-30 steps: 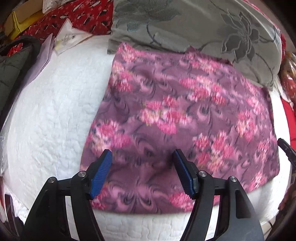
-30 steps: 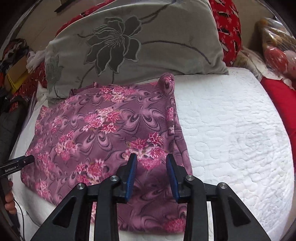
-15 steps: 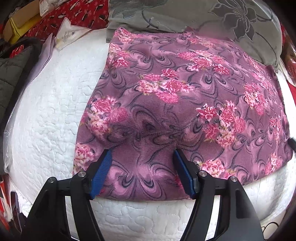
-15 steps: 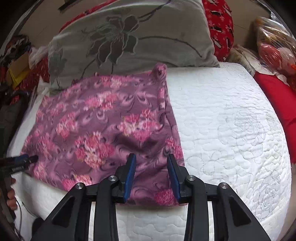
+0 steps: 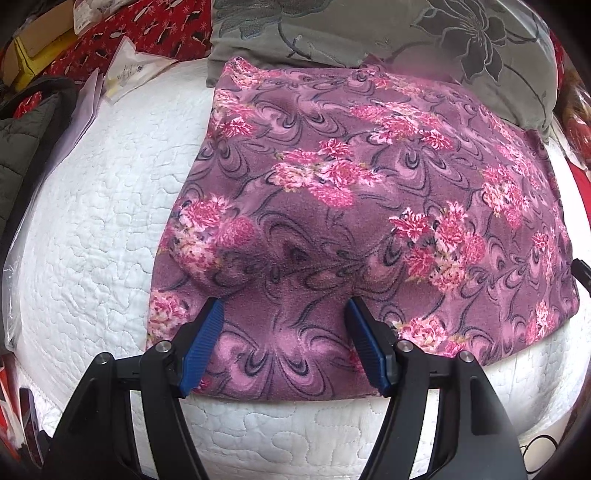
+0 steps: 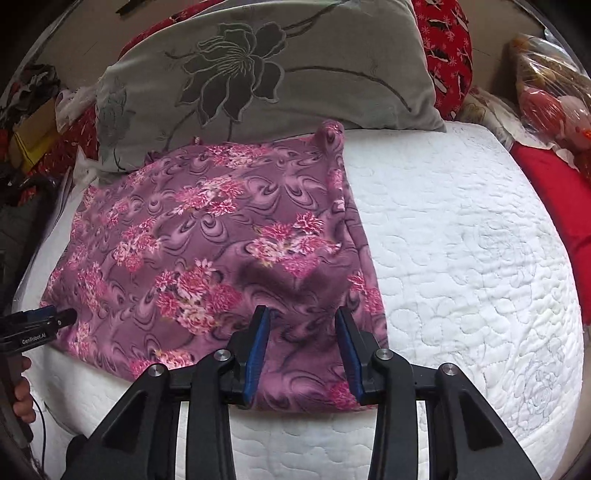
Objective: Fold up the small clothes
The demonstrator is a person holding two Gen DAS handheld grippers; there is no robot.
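A purple garment with pink flowers (image 5: 351, 192) lies spread flat on the white quilted mattress (image 5: 92, 229); its far edge rests against a grey pillow. My left gripper (image 5: 284, 317) is open, jaws wide, pressed onto the garment's near-left part, where the cloth bulges just ahead of the fingers. My right gripper (image 6: 301, 321) is open, fingers down on the garment (image 6: 207, 236) near its near-right corner, with a raised fold ahead of it. The left gripper's tip shows in the right wrist view (image 6: 55, 317) at the garment's left edge.
A grey flowered pillow (image 6: 266, 74) lies behind the garment. Red patterned bedding (image 5: 147, 26), papers (image 5: 125, 70) and a dark jacket (image 5: 22, 140) lie at the left. A red cushion (image 6: 561, 192) and wrapped toys (image 6: 550, 99) are at the right. The mattress (image 6: 461, 221) is bare right of the garment.
Both grippers have come down and forward onto the garment's near edge. The cloth now bulges ahead of each gripper. The right jaws have opened wider.
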